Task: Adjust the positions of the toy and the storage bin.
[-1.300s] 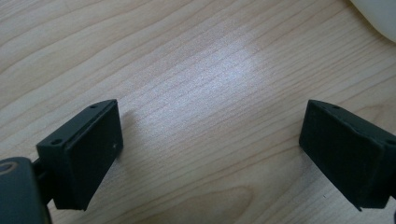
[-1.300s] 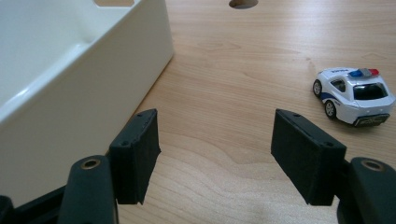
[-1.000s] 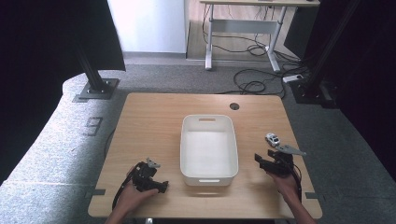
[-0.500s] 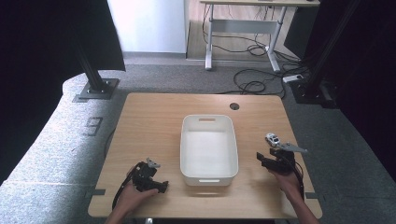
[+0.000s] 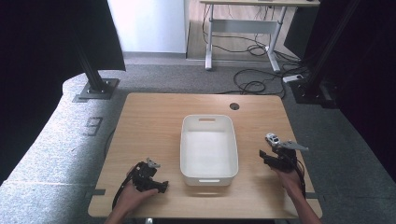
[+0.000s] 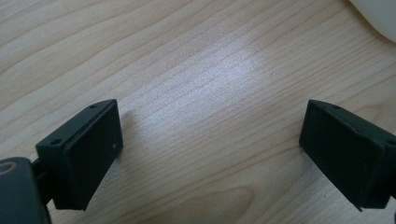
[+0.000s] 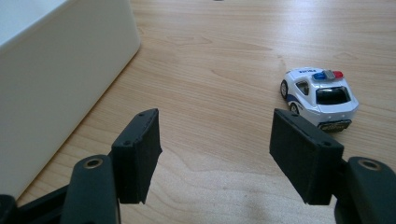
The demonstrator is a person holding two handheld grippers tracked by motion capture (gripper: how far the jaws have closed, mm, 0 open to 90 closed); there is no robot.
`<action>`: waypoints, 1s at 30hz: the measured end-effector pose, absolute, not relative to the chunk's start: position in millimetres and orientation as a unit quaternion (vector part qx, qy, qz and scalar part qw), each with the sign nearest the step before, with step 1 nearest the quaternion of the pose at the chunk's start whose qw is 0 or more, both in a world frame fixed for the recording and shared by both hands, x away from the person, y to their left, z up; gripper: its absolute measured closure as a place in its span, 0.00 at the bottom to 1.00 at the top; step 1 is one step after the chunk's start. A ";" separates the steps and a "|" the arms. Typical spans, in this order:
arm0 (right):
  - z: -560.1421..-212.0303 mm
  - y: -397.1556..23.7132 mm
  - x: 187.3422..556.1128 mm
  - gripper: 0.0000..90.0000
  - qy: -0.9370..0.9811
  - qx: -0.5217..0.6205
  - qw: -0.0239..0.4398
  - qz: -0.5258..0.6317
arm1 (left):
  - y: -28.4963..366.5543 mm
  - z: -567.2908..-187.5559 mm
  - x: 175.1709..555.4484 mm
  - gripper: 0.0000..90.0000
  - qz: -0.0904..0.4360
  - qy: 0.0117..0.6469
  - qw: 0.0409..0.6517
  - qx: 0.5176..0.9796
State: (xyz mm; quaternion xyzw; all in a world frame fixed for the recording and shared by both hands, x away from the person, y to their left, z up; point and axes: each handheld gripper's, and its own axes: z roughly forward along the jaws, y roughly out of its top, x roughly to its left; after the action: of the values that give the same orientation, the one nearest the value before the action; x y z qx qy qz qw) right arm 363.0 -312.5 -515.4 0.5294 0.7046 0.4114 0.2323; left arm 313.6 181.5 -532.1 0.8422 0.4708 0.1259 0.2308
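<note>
Nearest to me, my left gripper (image 5: 164,185) sits low over the front left part of the wooden table (image 5: 154,121), held in my left hand (image 5: 133,196). In the left gripper view its jaws stand wide apart, with bare wood grain between them and a pale corner of the white bin (image 6: 376,16) at the top right edge. Nothing is between those pads.

Over on the right, my right hand (image 5: 289,179) holds the right gripper (image 5: 262,154) near the table's right edge. Its jaws are wide too, pads (image 7: 137,154) clear of everything, only table between them. The toy police car (image 7: 320,95) stands on its wheels on the wood just past my right jaw's tip and a little to its outer side, tail end toward me, with the red and blue light bar on its roof. It is not inside the jaws and I am not touching it.

In the high view the car (image 5: 272,138) sits just ahead of the gripper, to the right of the bin (image 5: 208,175) and apart from it. The bin stands mid-table, its long side running away from me, empty inside. Beyond it, a round hole (image 5: 234,106) in the tabletop near the far edge.
</note>
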 end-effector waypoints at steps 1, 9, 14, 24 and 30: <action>-515.6 -312.7 363.5 0.37 0.705 0.529 0.232 0.411 | 181.6 -532.2 313.7 0.07 0.126 0.471 0.231 0.842; -518.8 -317.2 370.3 0.37 0.699 0.540 0.233 0.407 | 182.0 -532.5 314.3 0.06 0.125 0.469 0.231 0.843; -519.4 -319.4 372.9 0.37 0.701 0.540 0.234 0.402 | 181.9 -532.5 314.3 0.06 0.125 0.469 0.231 0.843; -518.6 -327.5 379.0 0.37 0.698 0.543 0.243 0.399 | 181.8 -532.9 314.7 0.05 0.125 0.469 0.232 0.843; -518.1 -330.8 383.3 0.37 0.697 0.545 0.244 0.398 | 181.8 -533.0 314.9 0.05 0.125 0.469 0.232 0.843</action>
State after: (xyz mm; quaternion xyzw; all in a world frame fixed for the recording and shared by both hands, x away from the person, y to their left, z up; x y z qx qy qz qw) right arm 383.3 -330.8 -518.1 0.5445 0.6967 0.3984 0.2436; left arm 314.9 181.8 -533.0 0.8428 0.4695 0.1253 0.2316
